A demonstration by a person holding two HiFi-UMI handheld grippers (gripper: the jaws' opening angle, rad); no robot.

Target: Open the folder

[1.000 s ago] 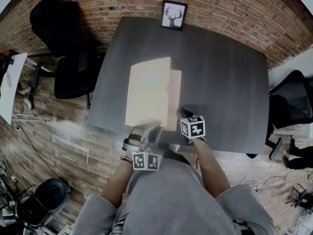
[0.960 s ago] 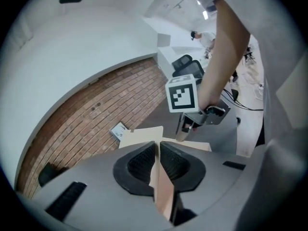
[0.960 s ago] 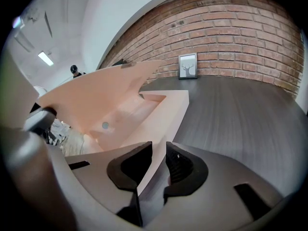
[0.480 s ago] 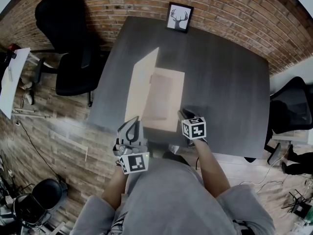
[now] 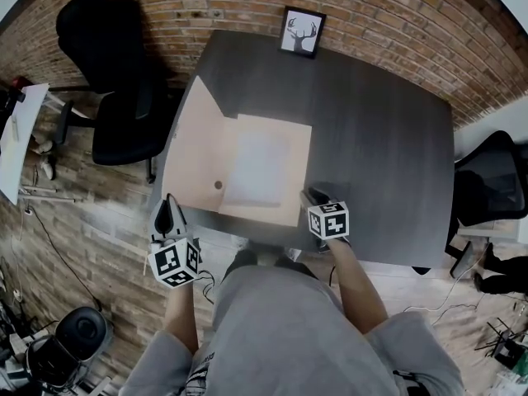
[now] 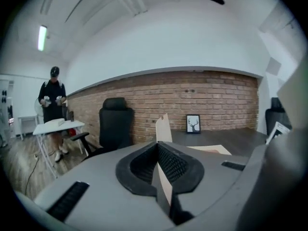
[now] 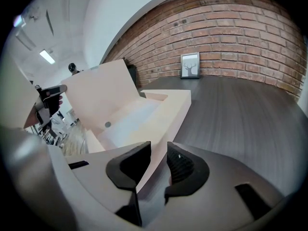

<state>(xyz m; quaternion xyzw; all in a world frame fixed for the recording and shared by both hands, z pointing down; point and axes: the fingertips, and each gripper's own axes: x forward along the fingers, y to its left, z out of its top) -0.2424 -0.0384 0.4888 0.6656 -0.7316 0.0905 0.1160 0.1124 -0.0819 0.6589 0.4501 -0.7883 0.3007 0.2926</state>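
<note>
The tan folder (image 5: 272,209) lies open on the dark table (image 5: 371,139), with a pale sheet (image 5: 257,170) inside. Its cover (image 5: 194,151) is swung out to the left and reaches past the table's left edge. My left gripper (image 5: 169,217) is beyond that edge, shut on the cover's free edge; in the left gripper view the thin tan cover (image 6: 163,129) stands upright, pinched between the pads (image 6: 166,162). My right gripper (image 5: 313,196) sits at the folder's near right edge. Its jaws stand slightly apart over the folder's corner (image 7: 159,124), the gripper (image 7: 159,165) low on the table.
A framed deer picture (image 5: 299,31) stands at the table's far edge against the brick wall. A black office chair (image 5: 115,81) is to the left of the table, another chair (image 5: 495,180) to the right. A person (image 6: 53,100) stands by a white table far off.
The cover has swung from shut, through upright, to lying open at the left. My left gripper moved left with it past the table's edge and rolled. The right gripper stayed put.
</note>
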